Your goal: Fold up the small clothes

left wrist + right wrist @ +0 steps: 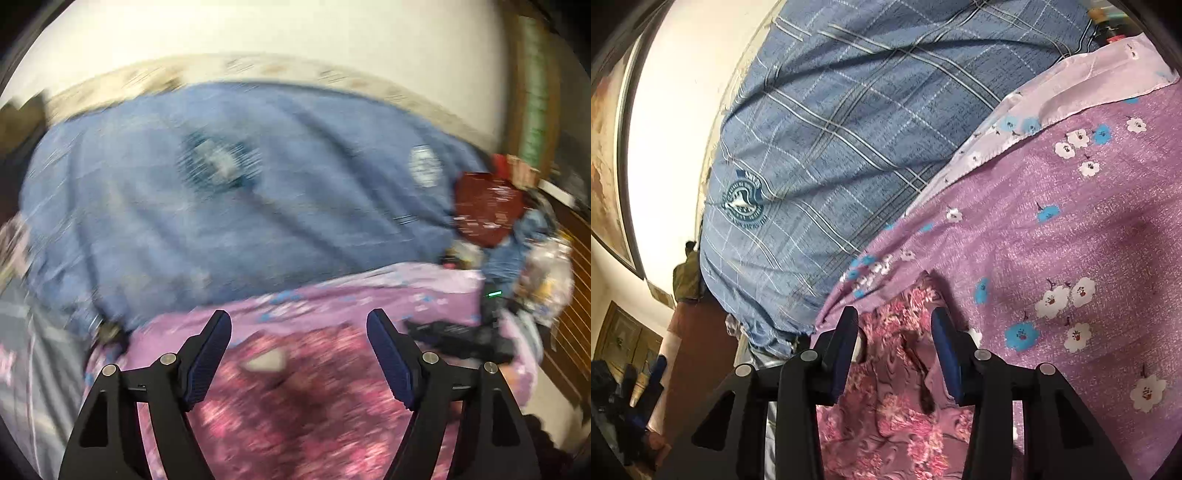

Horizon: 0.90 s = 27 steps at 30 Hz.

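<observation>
We find the left gripper (299,332) with its jaws standing wide apart and nothing between them; it hangs above the pink floral garment (295,398), which lies spread on the purple flowered sheet (369,299) at the near edge of the bed; this view is heavily blurred, so we cannot read the garment's folds here.

We find the right gripper (894,325) with its jaws at a middling gap; the pink floral garment (905,398) lies bunched between the two blue pads (947,354); we cannot tell whether the pads press on the cloth or merely flank it.

The purple flowered sheet (1071,229) fills the right of that view; its pale reverse side is turned up along the far edge.

Beyond the sheet lies a blue checked bedcover (221,192) bearing a round printed emblem (743,202); it reaches to the far wall.

At the far right of the left view sits a dark red object (487,210) among blurred clutter.
</observation>
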Available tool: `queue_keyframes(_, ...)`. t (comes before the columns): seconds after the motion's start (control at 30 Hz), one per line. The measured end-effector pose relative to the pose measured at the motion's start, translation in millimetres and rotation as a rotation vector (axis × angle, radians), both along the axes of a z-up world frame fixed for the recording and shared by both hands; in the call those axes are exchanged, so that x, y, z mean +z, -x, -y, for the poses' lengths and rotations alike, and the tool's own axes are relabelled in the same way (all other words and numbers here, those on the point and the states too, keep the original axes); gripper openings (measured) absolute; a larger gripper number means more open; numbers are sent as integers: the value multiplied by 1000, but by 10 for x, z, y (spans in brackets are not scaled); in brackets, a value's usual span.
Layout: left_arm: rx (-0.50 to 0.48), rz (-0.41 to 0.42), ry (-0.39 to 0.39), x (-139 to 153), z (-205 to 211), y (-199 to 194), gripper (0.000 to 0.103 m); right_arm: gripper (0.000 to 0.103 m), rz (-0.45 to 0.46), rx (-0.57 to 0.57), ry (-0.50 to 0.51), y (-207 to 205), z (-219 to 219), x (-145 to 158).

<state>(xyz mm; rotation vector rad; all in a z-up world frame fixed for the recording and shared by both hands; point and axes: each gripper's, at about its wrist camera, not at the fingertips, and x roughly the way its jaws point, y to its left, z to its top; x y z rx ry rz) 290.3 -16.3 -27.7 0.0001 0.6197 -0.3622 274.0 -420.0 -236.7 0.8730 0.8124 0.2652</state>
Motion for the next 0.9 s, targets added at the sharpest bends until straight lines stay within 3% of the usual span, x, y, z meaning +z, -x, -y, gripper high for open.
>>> queue_keyframes(0.17,312,-90,-49,-760,-859,33,74,44,-18,80,40,-29,-201,-40)
queue_keyframes(0.23,441,-113,-95,-1094,-1188,102,74,44,-48,117,112,-46,-362,-73)
queue_keyframes(0.37,567,-167,-86,-1533,-1539,140,74,44,-109,165,208,-99,-598,-208)
queue_keyframes(0.53,595,-220,1,-1865,-1459,-7,74,44,-169,228,277,-204,-934,-392)
queue_keyframes(0.6,586,-231,-12,-2012,-1407,15,74,44,-172,234,374,-204,-1073,-414)
queue_keyframes(0.63,572,-239,-27,-2099,-1367,13,74,41,-157,240,419,-196,-1135,-403)
queue_keyframes(0.7,558,-236,-44,-2171,-1281,69,75,4,-120,277,467,-166,-1259,-374)
queue_keyframes(0.77,544,-215,-20,-2153,-1288,66,75,4,-87,277,524,-125,-1345,-325)
queue_keyframes(0.9,525,-185,103,-2079,-1427,73,76,4,12,189,597,-11,-1254,-87)
